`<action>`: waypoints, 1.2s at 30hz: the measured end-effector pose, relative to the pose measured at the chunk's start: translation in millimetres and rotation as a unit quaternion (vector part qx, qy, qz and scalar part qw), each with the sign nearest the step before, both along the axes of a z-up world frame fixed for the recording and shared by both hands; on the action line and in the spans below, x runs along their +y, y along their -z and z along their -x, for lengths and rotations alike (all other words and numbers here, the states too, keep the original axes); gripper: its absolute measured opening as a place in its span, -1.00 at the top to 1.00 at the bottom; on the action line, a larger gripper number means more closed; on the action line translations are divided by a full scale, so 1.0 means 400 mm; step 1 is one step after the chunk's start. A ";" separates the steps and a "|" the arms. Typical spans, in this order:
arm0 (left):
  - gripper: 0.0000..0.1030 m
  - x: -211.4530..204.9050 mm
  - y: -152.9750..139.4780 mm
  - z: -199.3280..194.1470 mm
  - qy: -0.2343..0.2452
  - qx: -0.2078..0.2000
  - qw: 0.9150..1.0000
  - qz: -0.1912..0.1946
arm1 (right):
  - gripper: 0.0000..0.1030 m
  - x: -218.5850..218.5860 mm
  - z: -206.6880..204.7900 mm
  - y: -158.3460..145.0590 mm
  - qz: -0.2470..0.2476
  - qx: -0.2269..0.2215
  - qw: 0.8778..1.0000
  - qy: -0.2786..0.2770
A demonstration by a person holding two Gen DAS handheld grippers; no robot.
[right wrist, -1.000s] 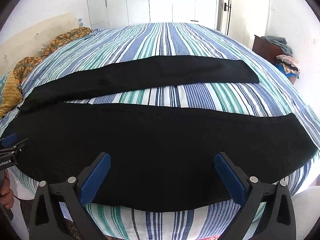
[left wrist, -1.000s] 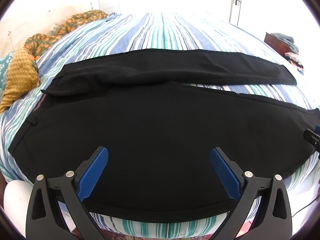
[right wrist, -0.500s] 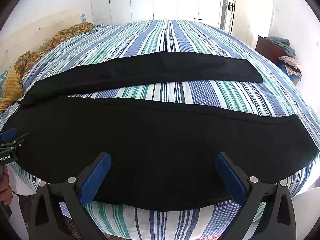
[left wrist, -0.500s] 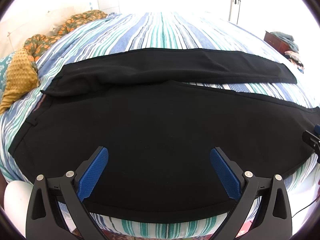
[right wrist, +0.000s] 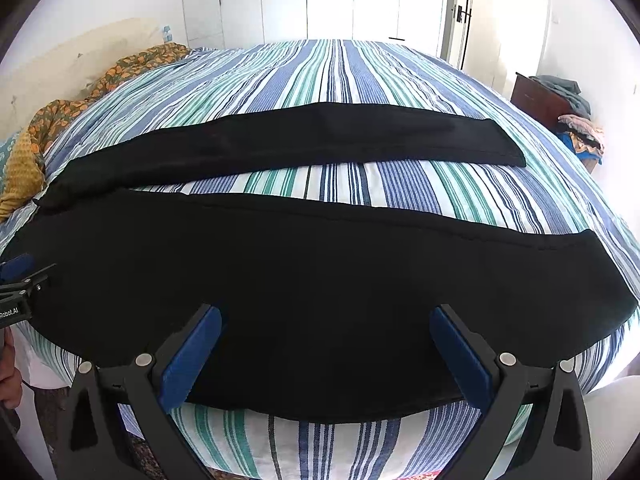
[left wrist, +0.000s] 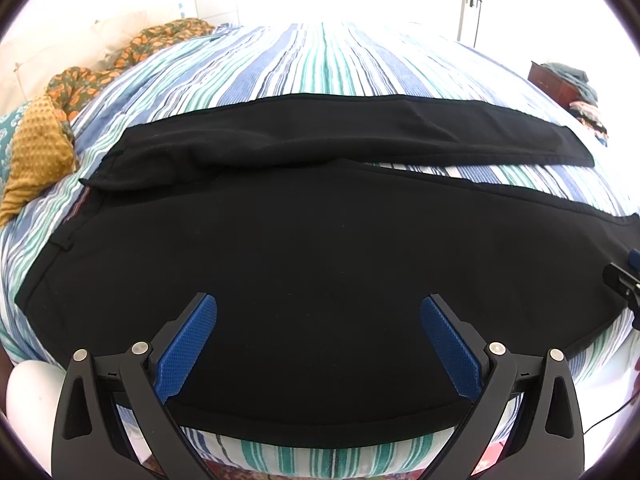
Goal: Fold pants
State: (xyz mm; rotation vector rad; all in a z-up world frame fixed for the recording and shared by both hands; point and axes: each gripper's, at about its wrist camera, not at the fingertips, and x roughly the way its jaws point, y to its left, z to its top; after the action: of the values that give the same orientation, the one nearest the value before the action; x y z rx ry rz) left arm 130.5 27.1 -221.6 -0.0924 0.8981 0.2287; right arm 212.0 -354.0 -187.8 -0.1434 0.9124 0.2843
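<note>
Black pants [left wrist: 320, 248] lie spread flat across a striped bed [left wrist: 344, 60], waistband to the left and both legs running right. The near leg [right wrist: 320, 280] reaches the bed's front edge; the far leg [right wrist: 320, 140] lies apart from it with striped cover showing between them. My left gripper [left wrist: 318, 312] hovers open over the hip part of the near leg, nothing between its blue pads. My right gripper [right wrist: 326, 320] stands open over the near leg further toward the cuff. Each gripper shows at the edge of the other's view.
A mustard and floral blanket [left wrist: 36, 148] is bunched at the bed's left end by the pillows. A dark wooden cabinet [right wrist: 540, 100] piled with clothes stands at the far right. White wardrobe doors [right wrist: 360, 0] line the back wall. A hand [right wrist: 8, 376] shows at the lower left.
Both grippers have lifted and eased back slightly, so the pants sit a little lower in each view. The pants have not moved and both jaws stay wide.
</note>
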 end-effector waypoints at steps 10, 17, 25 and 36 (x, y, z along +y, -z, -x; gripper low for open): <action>-0.98 0.002 -0.002 0.002 0.001 0.001 1.000 0.003 | -0.99 0.007 0.002 0.001 -0.001 0.002 1.000 -0.003; -0.98 0.037 -0.060 0.005 -0.007 -0.014 1.000 0.014 | -0.99 -0.038 -0.031 -0.046 -0.081 0.027 0.996 0.011; -0.98 0.199 -0.172 -0.003 -0.095 -0.049 0.994 0.022 | -0.99 -0.215 -0.319 -0.148 -0.145 0.086 0.985 0.017; -0.98 0.174 -0.097 -0.022 -0.115 0.026 0.993 0.019 | -0.99 -0.416 -0.808 -0.104 -0.280 0.141 0.945 0.092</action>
State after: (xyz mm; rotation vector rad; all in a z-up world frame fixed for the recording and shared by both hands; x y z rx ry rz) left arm 139.4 96.7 -182.9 -0.2258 0.9436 0.4298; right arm 535.2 -520.4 -146.0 0.5186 1.0858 0.3866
